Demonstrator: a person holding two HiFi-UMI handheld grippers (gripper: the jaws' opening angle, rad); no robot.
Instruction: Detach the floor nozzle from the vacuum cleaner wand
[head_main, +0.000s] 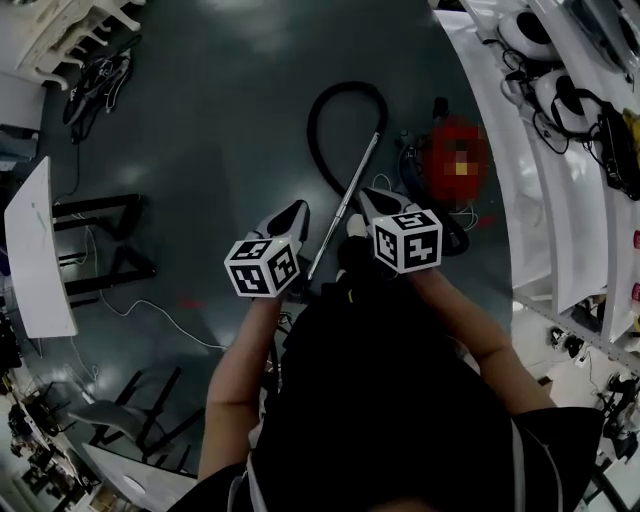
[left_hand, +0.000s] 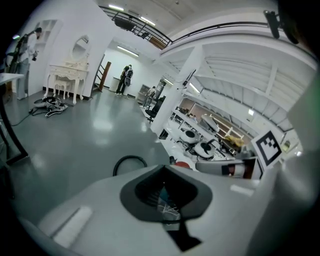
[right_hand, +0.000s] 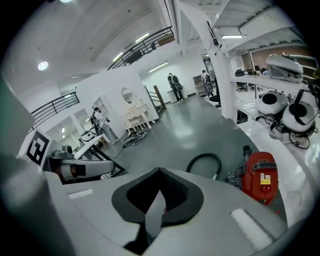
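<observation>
It looked like the approach step. The left gripper and right gripper were both closed on nothing, poised over the wand lying on the floor. Its nozzle end was hidden beneath them. Next, both probably needed to open and straddle the joint. The red vacuum cleaner, hose and a loose cable lay nearby.

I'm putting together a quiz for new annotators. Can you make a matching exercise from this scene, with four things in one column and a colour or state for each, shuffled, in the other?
Things:
1. hose
2. wand
3. vacuum cleaner body
4. left gripper

Colour or state:
A. red
B. jaws shut, nothing held
C. black, curled in a loop
D. silvery, straight

Pairs: 1-C, 2-D, 3-A, 4-B
</observation>
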